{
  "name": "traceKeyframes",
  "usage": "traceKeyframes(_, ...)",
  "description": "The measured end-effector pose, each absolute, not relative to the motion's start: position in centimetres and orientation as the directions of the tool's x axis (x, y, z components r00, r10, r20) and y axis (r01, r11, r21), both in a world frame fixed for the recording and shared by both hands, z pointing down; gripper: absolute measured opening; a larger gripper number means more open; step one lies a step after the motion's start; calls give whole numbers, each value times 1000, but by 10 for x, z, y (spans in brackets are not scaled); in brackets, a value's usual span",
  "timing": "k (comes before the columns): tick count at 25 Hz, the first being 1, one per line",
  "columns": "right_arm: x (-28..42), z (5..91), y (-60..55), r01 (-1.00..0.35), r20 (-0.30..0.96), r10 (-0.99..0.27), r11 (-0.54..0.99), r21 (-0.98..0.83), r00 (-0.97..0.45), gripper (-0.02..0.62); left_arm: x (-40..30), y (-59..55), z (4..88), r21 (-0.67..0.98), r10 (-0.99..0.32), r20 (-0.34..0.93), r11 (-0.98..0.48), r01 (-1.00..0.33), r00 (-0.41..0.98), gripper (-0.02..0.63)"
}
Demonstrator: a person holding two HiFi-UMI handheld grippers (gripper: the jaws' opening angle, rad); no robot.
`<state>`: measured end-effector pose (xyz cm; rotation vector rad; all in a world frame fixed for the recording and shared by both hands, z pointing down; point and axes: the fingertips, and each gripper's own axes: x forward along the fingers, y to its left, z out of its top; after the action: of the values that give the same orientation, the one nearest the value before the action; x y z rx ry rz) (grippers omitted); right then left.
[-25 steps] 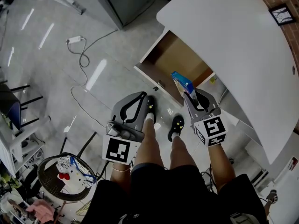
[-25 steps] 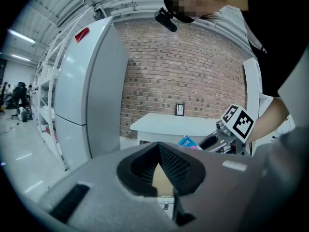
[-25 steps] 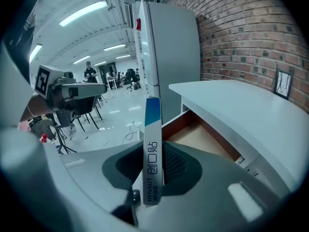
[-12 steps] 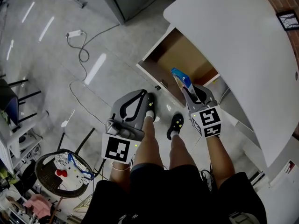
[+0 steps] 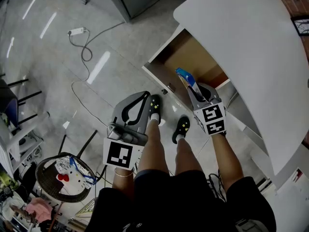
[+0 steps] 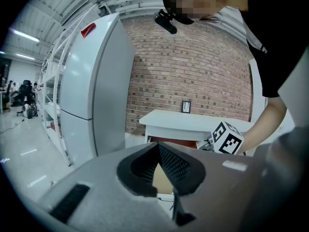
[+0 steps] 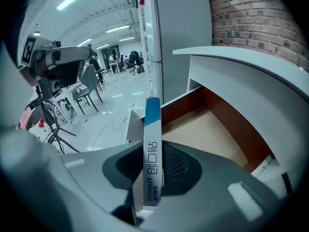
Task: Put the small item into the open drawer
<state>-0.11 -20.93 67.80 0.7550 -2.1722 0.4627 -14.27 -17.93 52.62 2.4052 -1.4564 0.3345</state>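
The small item is a slim white box with a blue end [image 5: 185, 76]. It stands upright in my right gripper [image 5: 193, 88], which is shut on its lower part. In the right gripper view the box [image 7: 151, 124] sticks up between the pads of this gripper [image 7: 155, 153]. The open wooden drawer [image 7: 212, 129] lies just beyond it. From the head view the box hovers over the front edge of the drawer [image 5: 198, 62], under the white table top [image 5: 241, 37]. My left gripper [image 5: 145, 96] hangs over the floor to the left, shut and holding nothing. Its pads [image 6: 166, 161] meet at the tip.
The person's two feet [image 5: 155, 108] stand on the tiled floor between the grippers. A power strip with a cable [image 5: 77, 32] lies at the far left. A round chair with a toy [image 5: 65, 175] is at the lower left. A tall grey cabinet [image 6: 91, 86] stands beside the table.
The right gripper, still holding the box, has moved a little forward toward the drawer. The left gripper has hardly moved.
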Motion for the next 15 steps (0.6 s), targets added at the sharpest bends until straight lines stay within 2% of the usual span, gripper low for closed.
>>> traceKeyframes(15, -14, 730, -216, -623, 826, -295, 778, -85, -480, 92, -168, -180, 539, 148, -836, 371, -376, -915, 404, -8)
